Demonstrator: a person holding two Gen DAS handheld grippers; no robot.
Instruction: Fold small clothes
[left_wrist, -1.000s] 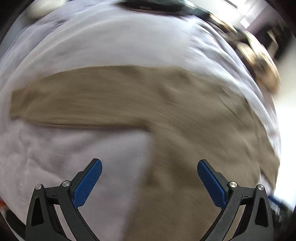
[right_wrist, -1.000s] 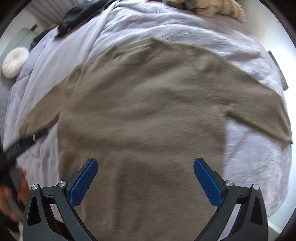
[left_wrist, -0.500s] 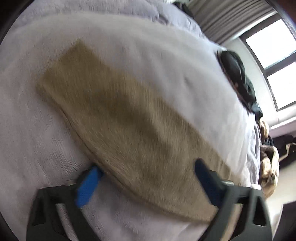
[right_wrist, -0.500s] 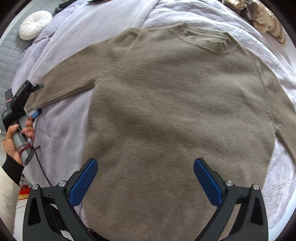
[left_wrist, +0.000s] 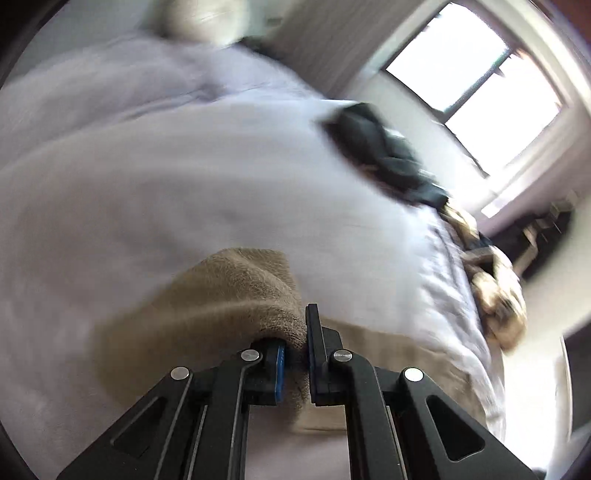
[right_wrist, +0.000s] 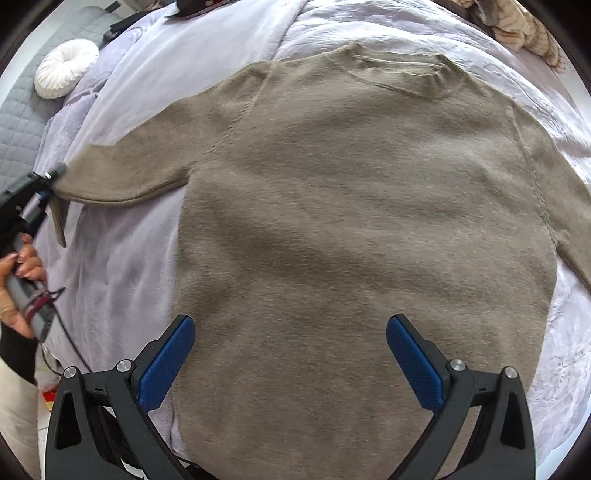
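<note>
The brown sweater (right_wrist: 354, 229) lies spread flat on the lilac bed cover (right_wrist: 122, 236), with no fold made yet. The left gripper (left_wrist: 295, 363) is clamped on its sleeve cuff (left_wrist: 236, 295); the right gripper (right_wrist: 290, 360) hangs wide open above the hem, holding nothing.

A: In our left wrist view the bedcover (left_wrist: 221, 192) is smeared with blur, and the dark bundle (left_wrist: 384, 155) near the window (left_wrist: 476, 88) could be anything.

B: We also can't make out the tan heap (left_wrist: 495, 291) at the right. The sweater's cuff (left_wrist: 295, 354) vanishes between our left gripper (left_wrist: 295, 363) pads.

A: From the right wrist, the sweater (right_wrist: 369, 221) loses its right-side sleeve past the frame edge, and its hem hides behind our right gripper (right_wrist: 290, 363).
</note>
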